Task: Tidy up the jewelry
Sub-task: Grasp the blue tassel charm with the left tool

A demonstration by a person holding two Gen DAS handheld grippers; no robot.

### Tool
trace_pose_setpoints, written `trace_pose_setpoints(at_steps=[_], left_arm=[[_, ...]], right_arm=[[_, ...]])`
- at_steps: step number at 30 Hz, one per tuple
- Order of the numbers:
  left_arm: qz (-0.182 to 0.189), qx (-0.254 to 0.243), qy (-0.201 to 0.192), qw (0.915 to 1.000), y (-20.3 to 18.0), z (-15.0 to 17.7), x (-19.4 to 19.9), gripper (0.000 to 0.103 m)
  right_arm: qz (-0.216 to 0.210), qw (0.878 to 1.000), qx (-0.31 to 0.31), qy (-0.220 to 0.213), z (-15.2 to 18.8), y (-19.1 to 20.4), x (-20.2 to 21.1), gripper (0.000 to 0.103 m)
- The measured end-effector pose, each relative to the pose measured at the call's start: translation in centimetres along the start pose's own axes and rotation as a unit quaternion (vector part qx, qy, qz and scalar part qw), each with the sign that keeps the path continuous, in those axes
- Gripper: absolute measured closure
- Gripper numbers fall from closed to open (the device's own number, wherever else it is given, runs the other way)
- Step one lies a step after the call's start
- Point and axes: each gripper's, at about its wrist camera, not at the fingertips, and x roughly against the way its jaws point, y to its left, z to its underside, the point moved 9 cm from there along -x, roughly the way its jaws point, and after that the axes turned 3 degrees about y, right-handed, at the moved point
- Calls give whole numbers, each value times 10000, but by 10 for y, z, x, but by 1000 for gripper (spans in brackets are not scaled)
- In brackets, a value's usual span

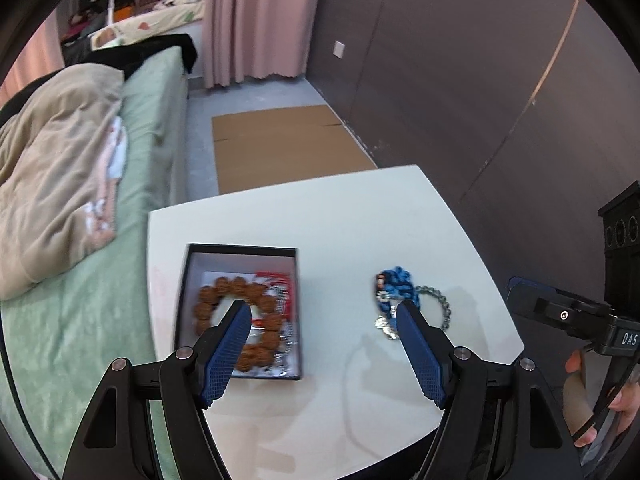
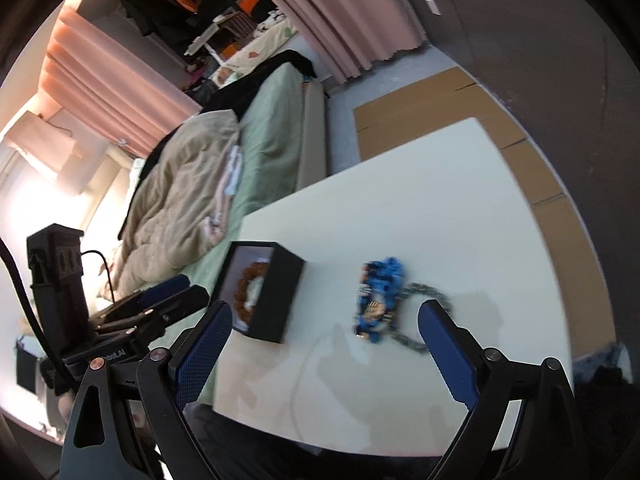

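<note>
**Jewelry half sorted, both grippers empty over the table**

Bracelets split the white table point(image 1: 360, 216): the brown bead bracelet point(image 1: 240, 320) already lies in the open black box point(image 1: 240, 249) at the near left, while the blue bracelet point(image 2: 380, 296) and a grey chain point(image 2: 424, 320) touching it wait loose to the right, just apart from the box. You hold the left gripper point(image 1: 324, 316) spread and empty, straddling the gap between box and loose pieces. Your right gripper point(image 2: 326, 320) is spread wide too, nothing between its pads, aimed at the blue bracelet, likely the next pick. The box sits near the bed-side edge, open side up, ready to receive.
</note>
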Motion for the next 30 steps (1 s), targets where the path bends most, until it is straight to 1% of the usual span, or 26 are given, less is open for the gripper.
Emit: trace_pose_setpoints(at_steps=[7,12,16,18,21,25,27,29,30], left_arm=[[61,-251,214,9994,-34,0,-25,28],[81,-435,419,9981,-58,2,-48,38],[88,-572,626,9964,-76,6,-67,50],[98,-632,707,9954,-84,8,-76,52],[46,-725,798,9942,-93,10,-88,59],[-15,-836,966,9918,-100,14,-107,60],[-65,-910,1021,9906,-103,17,-115,63],[-113,-987,1096,9890,-107,20,-125,66],[-162,-1017,1120,9884,-107,21,-128,70]], right_arm=[[65,9995,-323,39,5,-39,11,9],[94,9986,-525,-19,6,-62,19,9],[186,9976,-660,-23,6,-78,24,15],[235,9970,-732,-2,7,-86,24,18],[257,9966,-779,4,7,-92,25,20],[301,9959,-848,24,7,-99,24,23],[303,9956,-889,48,7,-101,23,23],[320,9952,-925,58,7,-103,21,23],[320,9951,-929,59,7,-104,21,23]])
